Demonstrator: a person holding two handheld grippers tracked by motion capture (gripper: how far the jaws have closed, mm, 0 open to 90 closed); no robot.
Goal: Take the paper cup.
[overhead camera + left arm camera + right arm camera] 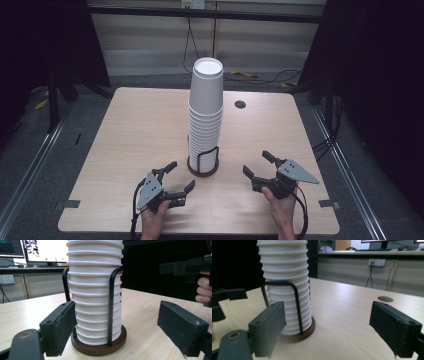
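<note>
Table (130,130), light wood, with a round hole (240,104) toward the far right. Cup stack (205,112): white paper cups, upside down, nested in a tall column at the table's middle; its top is cut off in both gripper views. Holder (203,167): round dark wooden base with black wire uprights around the lowest cups; the far uprights are hidden behind the stack. Left gripper (180,178): held in a hand (152,220) near and left of the holder, jaws spread wide, nothing between them, apart from the stack. Right gripper (258,165): held in the other hand (281,209) near and right of the holder, jaws likewise wide and empty. Forearms are cut off by the near edge. Monitors (32,250) behind, partly cropped, screens too blurred to read.
</note>
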